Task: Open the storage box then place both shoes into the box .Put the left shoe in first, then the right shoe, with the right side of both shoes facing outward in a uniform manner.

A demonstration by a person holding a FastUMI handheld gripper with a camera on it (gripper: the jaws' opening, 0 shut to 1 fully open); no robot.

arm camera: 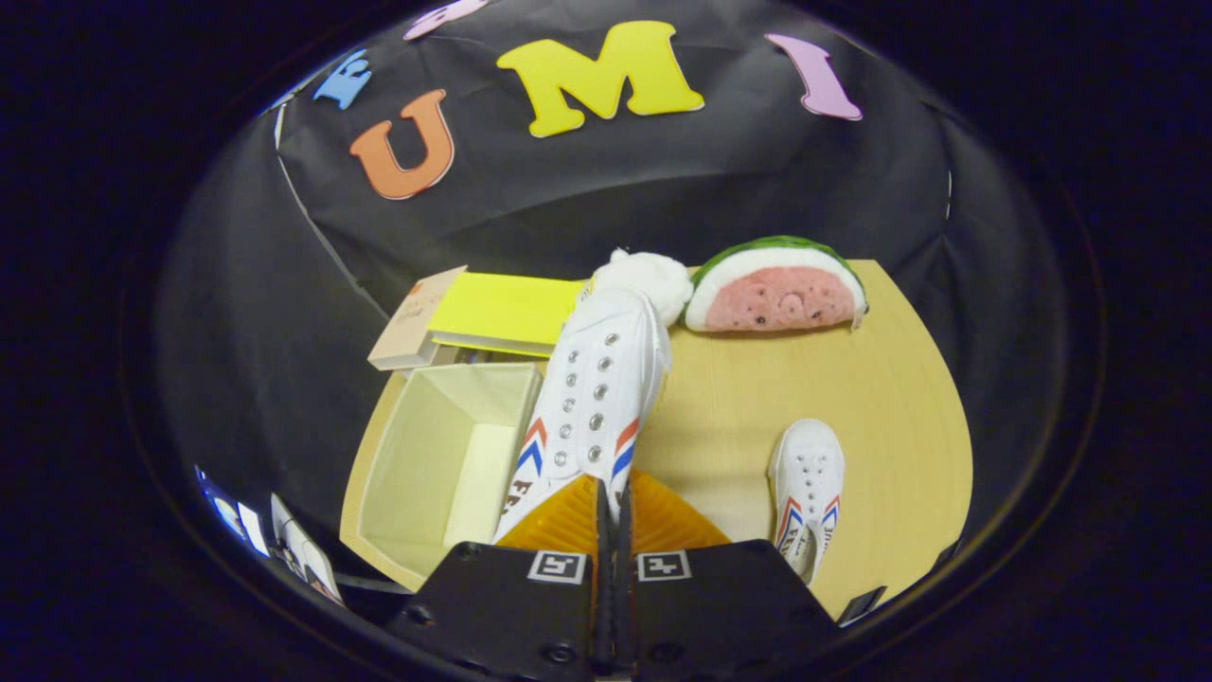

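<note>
The white sneaker hung lifted, heel pinched in the claw, toe pointing away toward the plush watermelon slice. Both fingers were pressed tight together on the heel. Just left of it sat the open storage box, lid flipped back. The second sneaker lay to the right on the wooden surface.

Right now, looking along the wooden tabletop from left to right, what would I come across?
Open pale-yellow storage box → white canvas shoe with red and blue stripes, held up by the shut tongs → second matching white shoe lying on the table.
</note>
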